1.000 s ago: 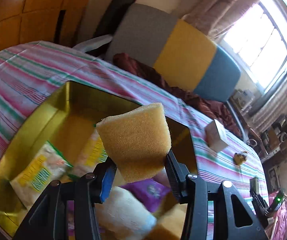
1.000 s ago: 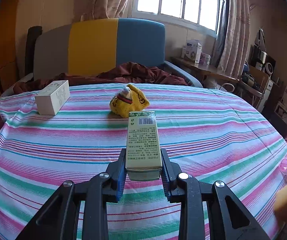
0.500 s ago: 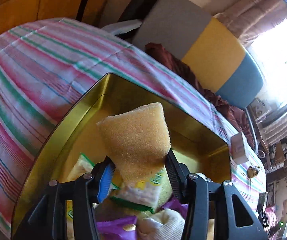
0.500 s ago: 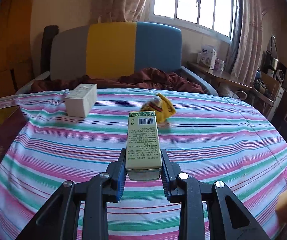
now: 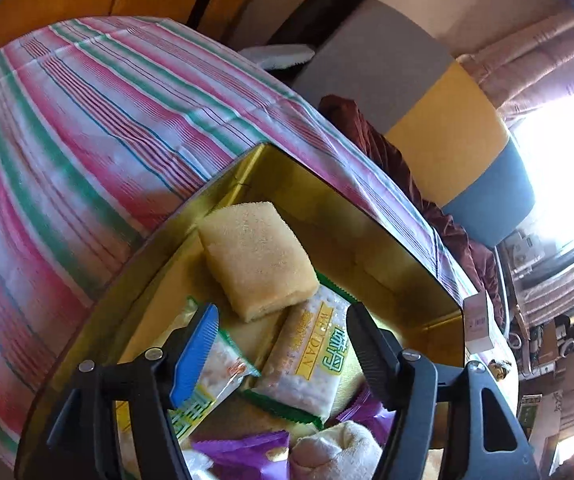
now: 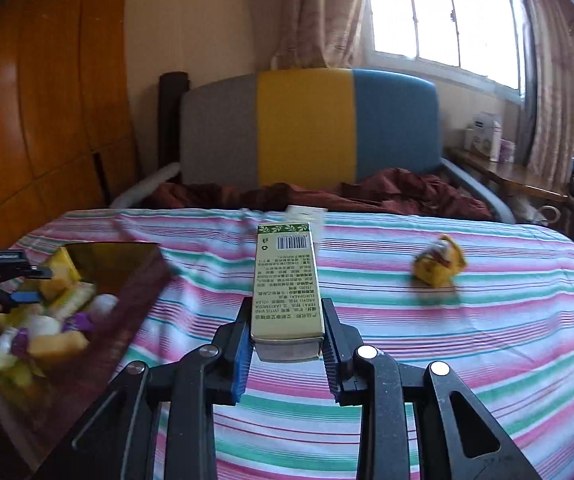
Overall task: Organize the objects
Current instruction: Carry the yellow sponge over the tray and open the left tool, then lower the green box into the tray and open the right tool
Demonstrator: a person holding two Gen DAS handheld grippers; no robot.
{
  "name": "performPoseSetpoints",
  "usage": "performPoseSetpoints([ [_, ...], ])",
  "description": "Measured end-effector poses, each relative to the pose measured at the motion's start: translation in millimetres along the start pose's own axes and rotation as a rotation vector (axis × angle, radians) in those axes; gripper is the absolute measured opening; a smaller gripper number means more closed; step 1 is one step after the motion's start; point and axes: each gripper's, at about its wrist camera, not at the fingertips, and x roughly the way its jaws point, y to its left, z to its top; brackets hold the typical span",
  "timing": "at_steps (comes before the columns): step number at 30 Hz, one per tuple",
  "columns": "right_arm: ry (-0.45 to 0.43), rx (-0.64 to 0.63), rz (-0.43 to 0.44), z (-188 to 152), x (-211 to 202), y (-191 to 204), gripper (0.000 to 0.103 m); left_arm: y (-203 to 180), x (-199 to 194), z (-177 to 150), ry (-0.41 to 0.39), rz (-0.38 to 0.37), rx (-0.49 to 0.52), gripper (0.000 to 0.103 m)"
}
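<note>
The left wrist view is looking down into the gold-lined rectangular metal tin, where the porous yellow sponge block is lying free on 2 clear-wrapped cracker packets; the left gripper is hovering above with its jaws just having been opening, standing apart with nothing between them. The right wrist view is showing what that one cannot: the right gripper is clamping a tall green-and-cream cardboard carton above the pink-and-green striped tablecloth, with a blurred yellow crumpled wrapper lying well apart. There the tin is sitting far left, its contents smeared. A small white box is peeking from behind the carton.
</note>
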Motion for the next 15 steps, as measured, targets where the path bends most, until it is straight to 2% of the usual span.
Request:
performPoseSetpoints([
  [6,0.019,-0.009,0.099,8.8,4.0,39.8,0.031,3.0,-26.5,-24.4,-0.118,0.061,0.002,0.067],
  [15,0.052,-0.097,0.216,24.2,19.1,112.6,0.031,-0.7,-50.5,-42.6,-0.194,0.044,0.068,0.067],
])
